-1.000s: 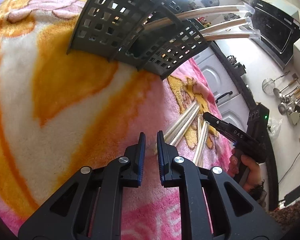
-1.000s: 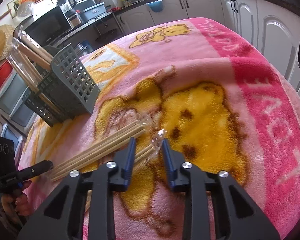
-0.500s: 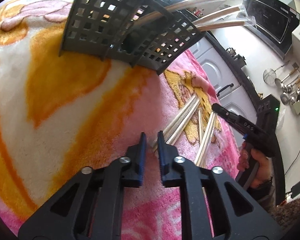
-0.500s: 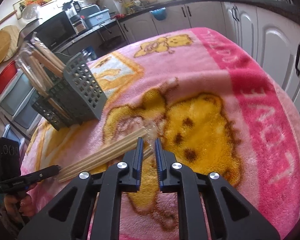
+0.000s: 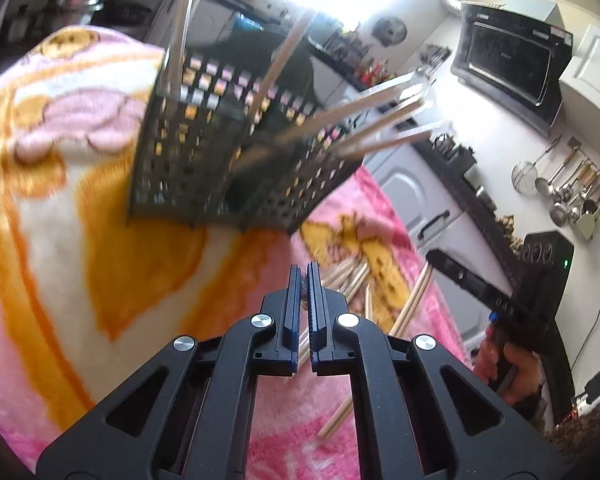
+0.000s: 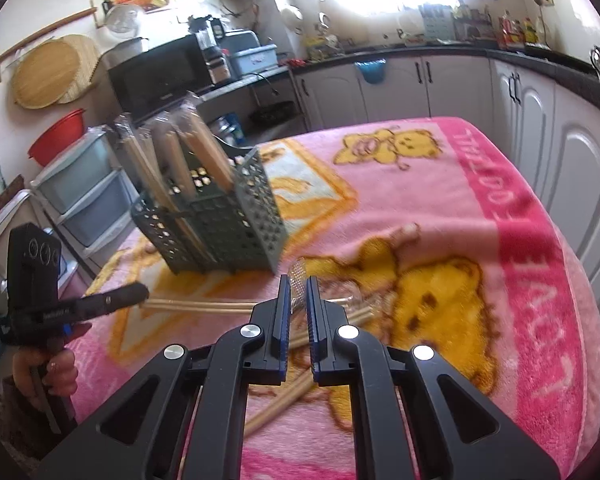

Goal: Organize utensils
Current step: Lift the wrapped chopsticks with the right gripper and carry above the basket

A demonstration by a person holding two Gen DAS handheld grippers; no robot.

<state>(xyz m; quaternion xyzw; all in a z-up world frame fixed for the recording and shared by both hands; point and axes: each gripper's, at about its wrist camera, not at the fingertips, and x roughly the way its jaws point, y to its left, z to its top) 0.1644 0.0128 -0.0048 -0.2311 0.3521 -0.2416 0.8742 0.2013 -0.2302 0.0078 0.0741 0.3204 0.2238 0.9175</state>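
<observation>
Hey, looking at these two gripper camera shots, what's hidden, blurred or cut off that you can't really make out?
- Left wrist view: the gray basket is motion-blurred; its compartments can't be told apart.
- Left wrist view: the left gripper covers the near ends of the wrapped chopsticks.
- Right wrist view: right gripper fingers hide how the clear wrapper is pinched.

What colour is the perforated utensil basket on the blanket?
Dark grey-green utensil basket, with square holes all over; the right wrist view shows it best.
</observation>
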